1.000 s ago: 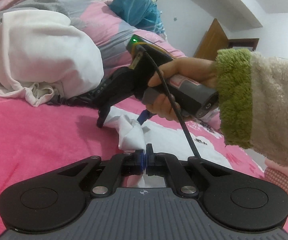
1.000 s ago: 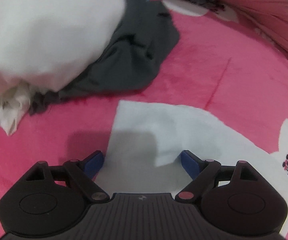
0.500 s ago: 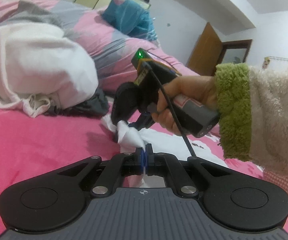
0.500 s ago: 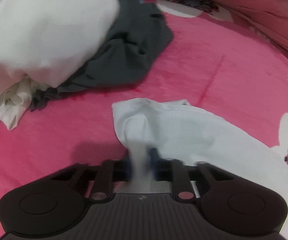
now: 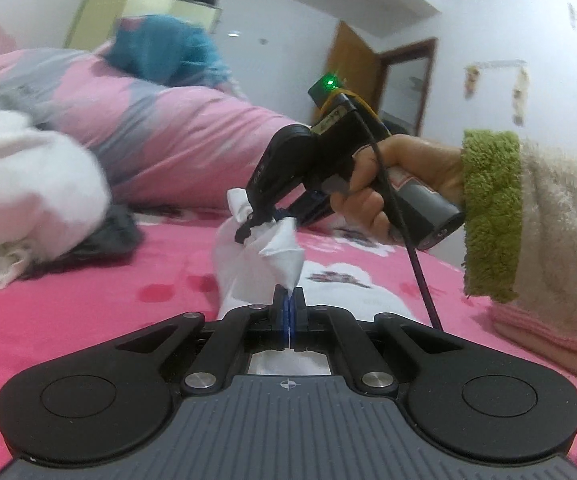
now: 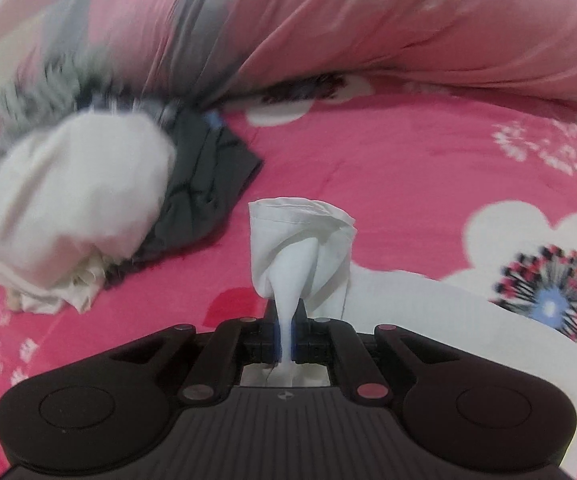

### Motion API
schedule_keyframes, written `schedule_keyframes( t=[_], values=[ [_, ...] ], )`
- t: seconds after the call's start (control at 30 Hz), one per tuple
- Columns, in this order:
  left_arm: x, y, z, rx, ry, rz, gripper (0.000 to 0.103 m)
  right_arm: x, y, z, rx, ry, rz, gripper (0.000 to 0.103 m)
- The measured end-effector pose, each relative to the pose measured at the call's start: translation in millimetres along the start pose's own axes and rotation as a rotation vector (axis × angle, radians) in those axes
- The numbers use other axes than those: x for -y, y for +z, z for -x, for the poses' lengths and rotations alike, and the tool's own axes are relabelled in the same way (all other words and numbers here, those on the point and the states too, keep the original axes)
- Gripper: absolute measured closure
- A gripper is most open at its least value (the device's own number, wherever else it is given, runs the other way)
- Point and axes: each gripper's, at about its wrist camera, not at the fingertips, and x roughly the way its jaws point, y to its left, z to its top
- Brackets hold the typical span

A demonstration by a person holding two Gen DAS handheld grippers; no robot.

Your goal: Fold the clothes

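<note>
- The left tongs (image 5: 289, 312) are clamped tight on a corner of the white cloth (image 5: 248, 276), which runs up from between the blue pads
- The right tongs (image 6: 286, 336) are pinched on another bunched edge of the same white cloth (image 6: 300, 240); in the left wrist view these right tongs (image 5: 262, 224) hang above the bed with cloth gathered at their tips
- The cloth is lifted off the pink bedspread (image 6: 388, 168) at both gripped spots, and the rest of it trails down onto the bed at the lower right of the right wrist view
- A person's hand (image 5: 388, 184) holds the right tool's handle; a fuzzy cream sleeve with a green cuff (image 5: 492, 216) covers the wrist
- A white bundle of clothing (image 6: 76, 204) lies to the left on the bed, resting on a dark grey garment (image 6: 208, 172)
- A pink and grey duvet (image 5: 160, 136) is heaped behind them, with a blue garment (image 5: 168, 52) on top
- A brown door (image 5: 354, 72) stands in the far wall
</note>
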Motion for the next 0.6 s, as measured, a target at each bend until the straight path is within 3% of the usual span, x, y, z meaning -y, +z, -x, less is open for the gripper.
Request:
schedule_keyframes(
  t=[0.33,0.47,0.6],
  values=[
    [86,-7,-57,-0.136,-0.244,-0.101,0.103,142,-51,56,0.102,0.131,-0.211,0.099],
    [114,-21,-83,-0.212,-0.29,-0.156,0.103,190,-75,51,0.114,0.158,-0.285,0.099],
    [114,-22,-91,-0.261,-0.318,-0.188,0.103,221,-93,43,0.129,0.202,-0.337,0.099]
  ],
)
